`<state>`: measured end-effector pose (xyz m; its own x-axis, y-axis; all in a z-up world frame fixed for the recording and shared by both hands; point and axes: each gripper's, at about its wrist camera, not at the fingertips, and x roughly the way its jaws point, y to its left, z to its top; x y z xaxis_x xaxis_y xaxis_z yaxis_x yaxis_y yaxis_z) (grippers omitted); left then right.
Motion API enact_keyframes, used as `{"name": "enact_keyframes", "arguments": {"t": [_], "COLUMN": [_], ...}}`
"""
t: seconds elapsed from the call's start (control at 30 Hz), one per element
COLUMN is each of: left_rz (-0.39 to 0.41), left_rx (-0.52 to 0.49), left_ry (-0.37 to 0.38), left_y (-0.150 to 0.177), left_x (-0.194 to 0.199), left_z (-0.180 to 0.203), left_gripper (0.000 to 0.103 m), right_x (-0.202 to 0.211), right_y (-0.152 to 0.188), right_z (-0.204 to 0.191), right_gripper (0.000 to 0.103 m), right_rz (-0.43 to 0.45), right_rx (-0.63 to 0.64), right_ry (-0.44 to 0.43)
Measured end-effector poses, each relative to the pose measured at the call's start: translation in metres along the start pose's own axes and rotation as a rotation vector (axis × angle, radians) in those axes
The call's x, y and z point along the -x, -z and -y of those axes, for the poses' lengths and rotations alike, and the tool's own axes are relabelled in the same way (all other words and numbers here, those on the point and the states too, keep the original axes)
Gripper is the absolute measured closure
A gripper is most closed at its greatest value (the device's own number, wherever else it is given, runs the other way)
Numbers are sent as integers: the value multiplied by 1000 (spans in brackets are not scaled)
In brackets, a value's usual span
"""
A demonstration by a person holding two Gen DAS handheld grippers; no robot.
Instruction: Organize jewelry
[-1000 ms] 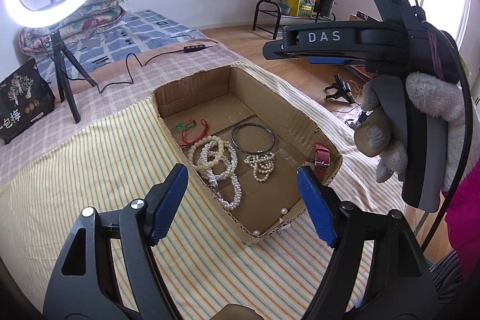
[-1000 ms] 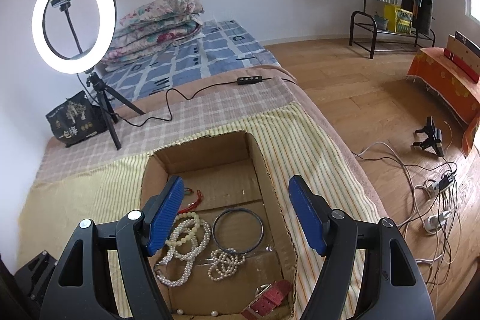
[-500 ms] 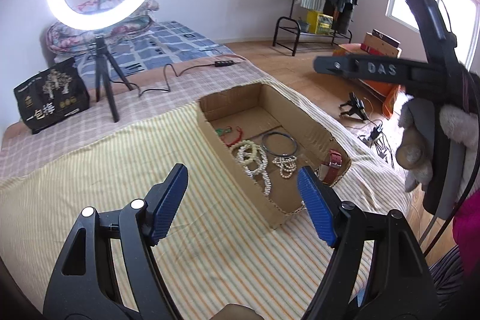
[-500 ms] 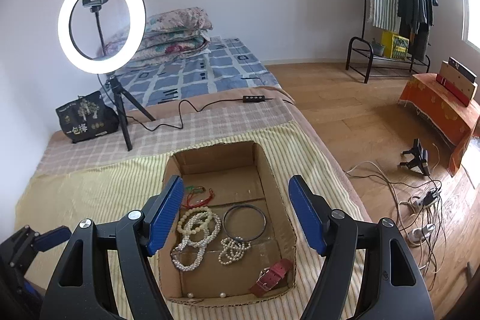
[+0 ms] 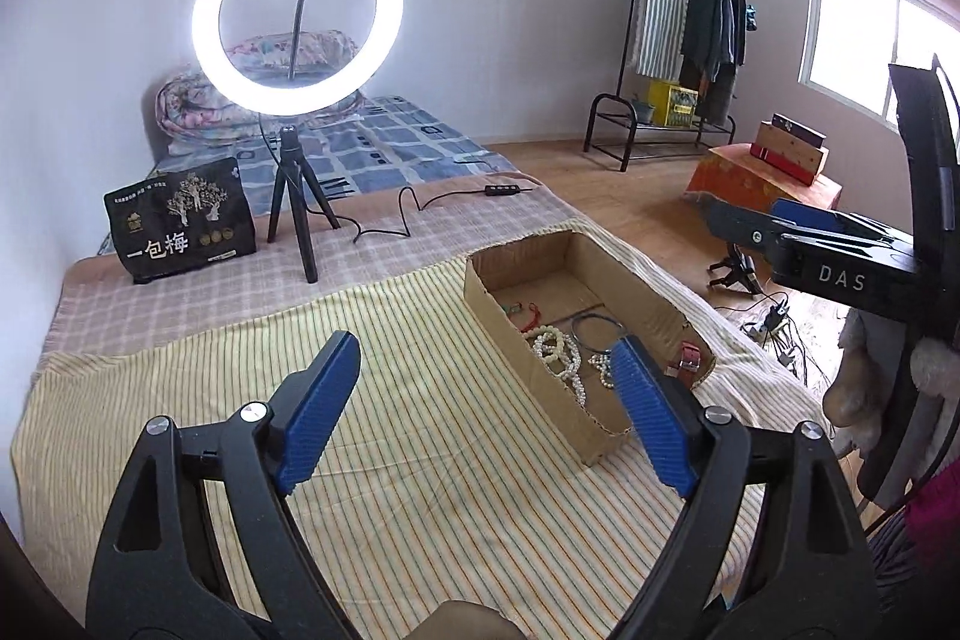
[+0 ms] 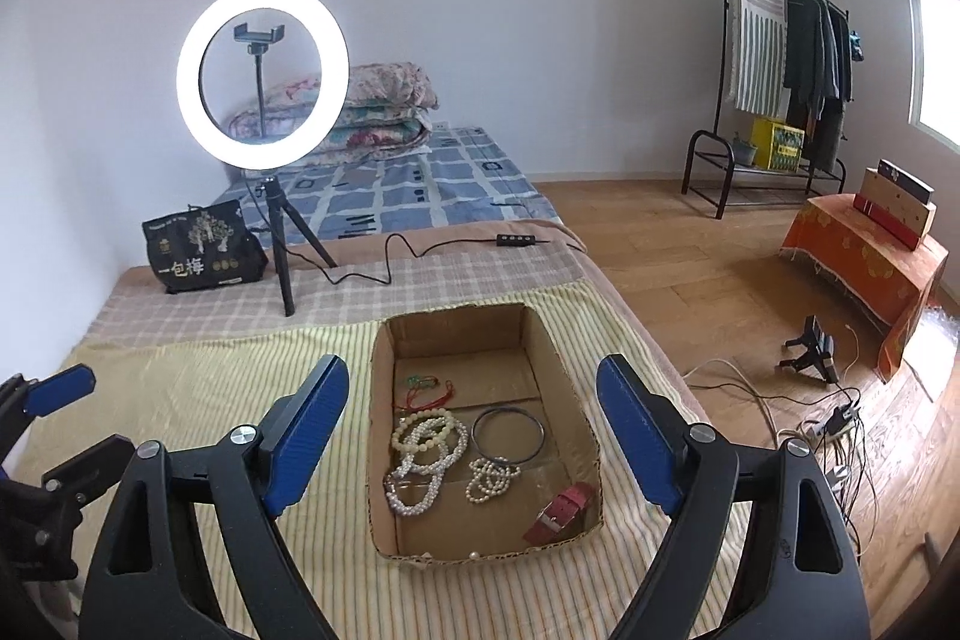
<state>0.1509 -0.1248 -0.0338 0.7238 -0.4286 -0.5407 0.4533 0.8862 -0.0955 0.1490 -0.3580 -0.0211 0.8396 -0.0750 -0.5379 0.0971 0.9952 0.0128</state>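
A shallow cardboard box point(image 6: 570, 388) lies on the striped cloth, also in the left wrist view point(image 5: 498, 304). In it lie pearl necklaces point(image 6: 429, 451), a dark bangle point(image 6: 509, 433), a small pearl bracelet point(image 6: 492, 479), a red watch strap point(image 6: 561, 511) and a red-corded green pendant point(image 6: 423, 388). My right gripper point(image 6: 471, 436) is open and empty, raised above and in front of the box. My left gripper point(image 5: 480, 415) is open and empty, above the cloth left of the box; it also shows in the right wrist view point(image 6: 57, 391).
A lit ring light on a tripod point(image 6: 262, 76) and a black bag point(image 6: 201, 247) stand at the bed's far end, with a cable point(image 6: 420, 250) across it. The striped cloth point(image 5: 390, 436) covers the near bed. Floor with cables point(image 6: 828, 424) lies right.
Both grippers have pulled back and up from the box, the left one also shifting left. The box now looks smaller and farther. Both stay open and empty.
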Motion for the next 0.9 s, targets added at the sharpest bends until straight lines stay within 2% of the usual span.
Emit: {"name": "enact_keyframes", "arguments": {"t": [0.2, 0.37, 0.5, 0.9], "left_rz": [23, 21, 26, 32], "left_rx": [-28, -38, -23, -30], "left_ry": [-21, -40, -94, -95], "left_y": [5, 7, 8, 7], "left_x": [12, 19, 21, 22], "left_z": [3, 4, 3, 2], "left_gripper": [4, 3, 0, 0], "right_x": [19, 28, 29, 27], "right_y": [7, 12, 14, 16], "right_z": [-5, -5, -5, -10], "right_gripper": [18, 18, 18, 18], "right_rz": [44, 58, 63, 69], "right_rx": [6, 1, -2, 1], "right_ry": [16, 29, 33, 37]}}
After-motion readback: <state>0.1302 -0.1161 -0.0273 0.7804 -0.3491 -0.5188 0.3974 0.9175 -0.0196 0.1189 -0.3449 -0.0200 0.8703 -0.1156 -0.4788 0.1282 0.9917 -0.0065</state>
